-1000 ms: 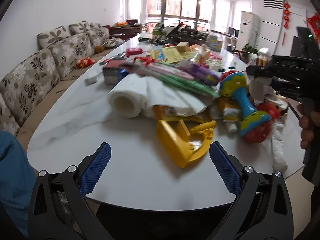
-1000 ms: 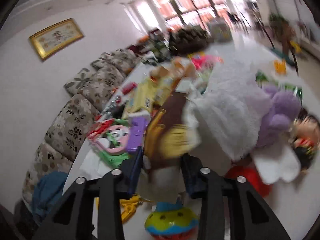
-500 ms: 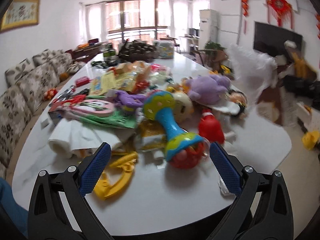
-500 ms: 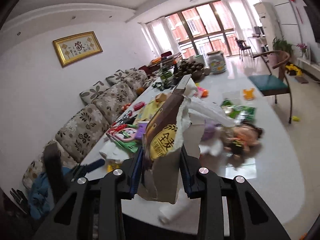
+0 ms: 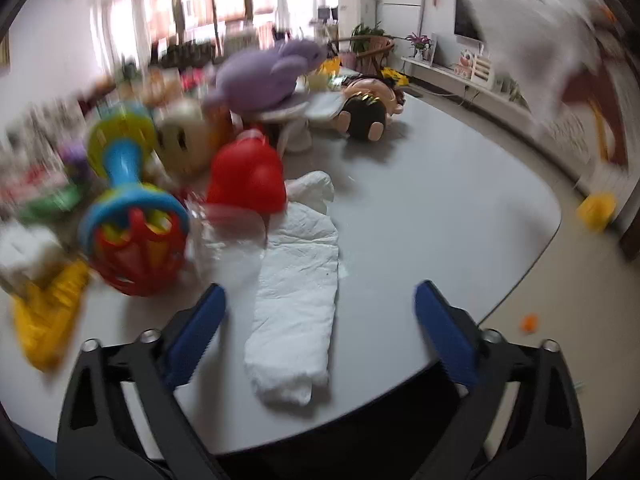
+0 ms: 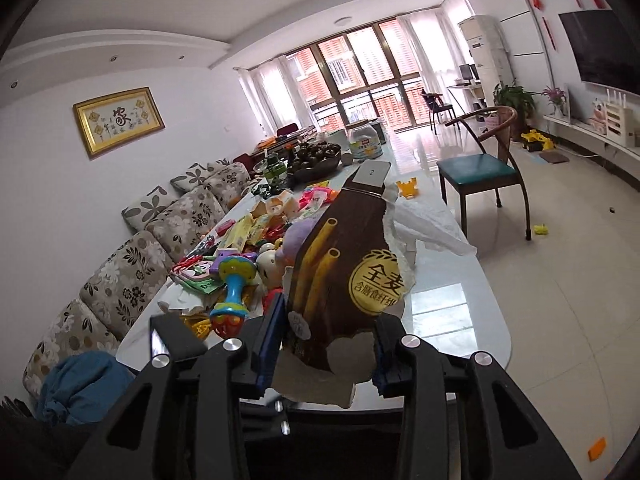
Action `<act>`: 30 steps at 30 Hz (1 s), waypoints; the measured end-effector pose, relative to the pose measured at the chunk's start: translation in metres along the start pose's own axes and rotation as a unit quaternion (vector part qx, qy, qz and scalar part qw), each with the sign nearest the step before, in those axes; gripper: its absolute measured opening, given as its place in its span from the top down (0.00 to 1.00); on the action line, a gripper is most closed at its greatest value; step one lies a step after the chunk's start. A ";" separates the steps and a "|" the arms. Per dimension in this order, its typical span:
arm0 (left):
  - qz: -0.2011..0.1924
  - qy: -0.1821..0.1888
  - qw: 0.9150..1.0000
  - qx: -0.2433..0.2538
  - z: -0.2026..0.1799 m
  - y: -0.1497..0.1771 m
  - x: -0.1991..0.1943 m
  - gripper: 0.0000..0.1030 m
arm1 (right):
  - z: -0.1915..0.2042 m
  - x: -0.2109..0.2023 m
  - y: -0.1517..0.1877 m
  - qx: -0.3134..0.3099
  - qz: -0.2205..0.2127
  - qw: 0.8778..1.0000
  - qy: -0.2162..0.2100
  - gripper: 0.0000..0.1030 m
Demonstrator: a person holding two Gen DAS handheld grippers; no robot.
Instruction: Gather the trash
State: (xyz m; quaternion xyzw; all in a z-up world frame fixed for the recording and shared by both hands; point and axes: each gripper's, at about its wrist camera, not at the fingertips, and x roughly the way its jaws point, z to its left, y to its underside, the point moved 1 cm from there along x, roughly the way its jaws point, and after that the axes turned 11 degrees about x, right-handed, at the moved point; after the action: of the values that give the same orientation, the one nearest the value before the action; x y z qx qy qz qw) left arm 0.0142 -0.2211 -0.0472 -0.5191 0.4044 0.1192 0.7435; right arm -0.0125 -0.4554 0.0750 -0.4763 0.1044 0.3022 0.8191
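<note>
Right claw: I am pinching the torn brown snack wrapper (image 6: 344,280) between both fingers of my right gripper (image 6: 326,344), holding it up above the near end of the table (image 6: 472,280)
Left claw: I am keeping my left gripper (image 5: 320,320) spread wide with nothing between its blue pads (image 5: 200,328), hovering low over the table edge
Next trash: a crumpled white tissue (image 5: 296,300) is lying flat on the table straight ahead, between my open fingers, its far end touching the red toy (image 5: 248,176)
Step in hand: 1 piece is secured, I judge I am lining up for the 2nd
Next move: I am needing to lower and close on the near end of the tissue, well apart from the rattle (image 5: 128,216)
Risk: the left view is blurring, so I am judging alignment loosely
</note>
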 end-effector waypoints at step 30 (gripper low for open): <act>0.232 0.085 0.969 -0.002 0.080 0.283 0.000 0.23 | 0.064 0.212 0.282 -0.191 0.523 0.829 -0.047 0.37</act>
State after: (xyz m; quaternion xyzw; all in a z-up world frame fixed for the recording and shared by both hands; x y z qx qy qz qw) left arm -0.1165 -0.0287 -0.2279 -0.4208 0.5752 0.2442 0.6576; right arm -0.0190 -0.2153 -0.1909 -0.4827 0.2392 0.7213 0.4353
